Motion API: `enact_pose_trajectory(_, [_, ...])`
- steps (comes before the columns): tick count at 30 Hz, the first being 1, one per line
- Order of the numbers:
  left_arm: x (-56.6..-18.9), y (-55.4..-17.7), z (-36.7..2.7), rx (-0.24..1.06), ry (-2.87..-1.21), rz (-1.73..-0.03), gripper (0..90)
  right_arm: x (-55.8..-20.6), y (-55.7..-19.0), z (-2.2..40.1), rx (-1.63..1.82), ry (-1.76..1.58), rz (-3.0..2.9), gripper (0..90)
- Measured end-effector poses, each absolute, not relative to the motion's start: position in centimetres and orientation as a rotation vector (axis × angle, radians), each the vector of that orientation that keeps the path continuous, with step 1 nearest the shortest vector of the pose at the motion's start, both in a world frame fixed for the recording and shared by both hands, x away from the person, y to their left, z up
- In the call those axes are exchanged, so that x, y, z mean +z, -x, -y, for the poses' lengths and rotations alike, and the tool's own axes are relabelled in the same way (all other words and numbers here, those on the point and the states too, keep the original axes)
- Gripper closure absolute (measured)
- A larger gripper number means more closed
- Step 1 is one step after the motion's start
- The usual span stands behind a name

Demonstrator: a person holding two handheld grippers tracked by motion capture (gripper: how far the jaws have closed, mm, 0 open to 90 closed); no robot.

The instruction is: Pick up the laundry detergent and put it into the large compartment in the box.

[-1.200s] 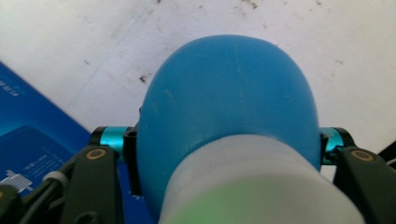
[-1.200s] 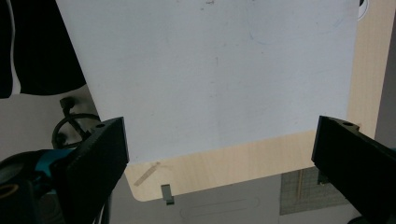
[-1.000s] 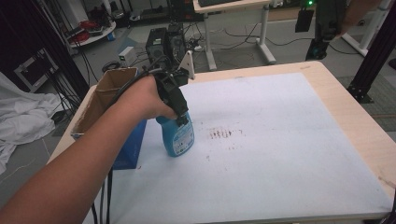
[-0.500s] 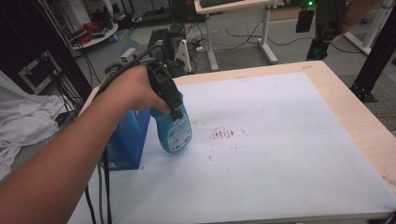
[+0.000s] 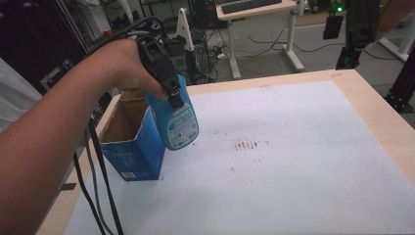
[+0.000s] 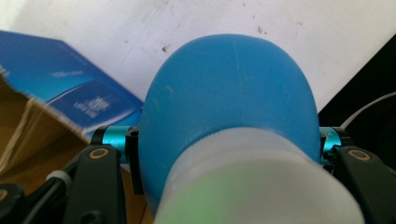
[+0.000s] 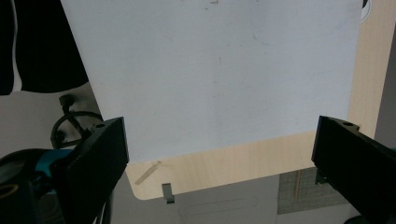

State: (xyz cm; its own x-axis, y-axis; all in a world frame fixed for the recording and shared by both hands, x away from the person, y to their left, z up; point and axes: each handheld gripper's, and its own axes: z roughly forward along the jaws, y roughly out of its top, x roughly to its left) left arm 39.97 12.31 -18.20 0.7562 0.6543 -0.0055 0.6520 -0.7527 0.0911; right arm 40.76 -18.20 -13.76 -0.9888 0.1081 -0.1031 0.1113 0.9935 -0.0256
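Left gripper (image 5: 169,90) held up over the left side of the tabletop (image 5: 372,105), jaws pinching a blue bottle (image 5: 177,122) near its neck. In the left gripper view the bottle (image 6: 229,107) fills the space between the two jaws, white collar nearest the camera, blue body pointing away and down. The bottle hangs tilted in the air, clear of the white sheet (image 5: 293,161), its base just to the right of an open blue cardboard box (image 5: 134,142). The box stands upright on the left part of the sheet, flaps open, brown inside; in the left gripper view the box (image 6: 60,93) sits below and left of the bottle. Whether bottle and box touch, cannot tell. Dark smudges (image 5: 247,144) on the sheet right of the bottle, near the middle. Black cables (image 5: 98,171) trail down from the left hand (image 5: 125,63) past the left table edge.

Right gripper (image 7: 219,154) jaws spread wide, nothing between them, looking down on the white sheet (image 7: 215,70) and the wooden tabletop edge (image 7: 233,163).
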Motion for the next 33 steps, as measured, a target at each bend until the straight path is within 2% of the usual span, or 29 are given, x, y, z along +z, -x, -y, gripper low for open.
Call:
enact_pose_trajectory(9, [-13.3,-39.4,-15.0,0.077,-2.792,-1.171,39.8,-13.6,-40.8,18.1,-0.045,-0.169,-3.034,2.8])
enact_pose_trajectory(18, [-10.7,-39.1,-18.6,0.113,-2.73,-1.3,39.8,-13.7,-40.7,17.9,-0.048,-0.169,-3.033,2.9])
enact_pose_trajectory(25, [-10.2,-39.5,-21.3,0.118,-2.689,-1.408,39.7,-13.8,-40.8,17.5,-0.049,-0.169,-3.036,2.8])
enact_pose_trajectory(33, [-11.7,-40.6,-23.3,0.112,-2.672,-1.473,39.7,-13.9,-40.9,17.4,-0.054,-0.17,-3.038,2.9])
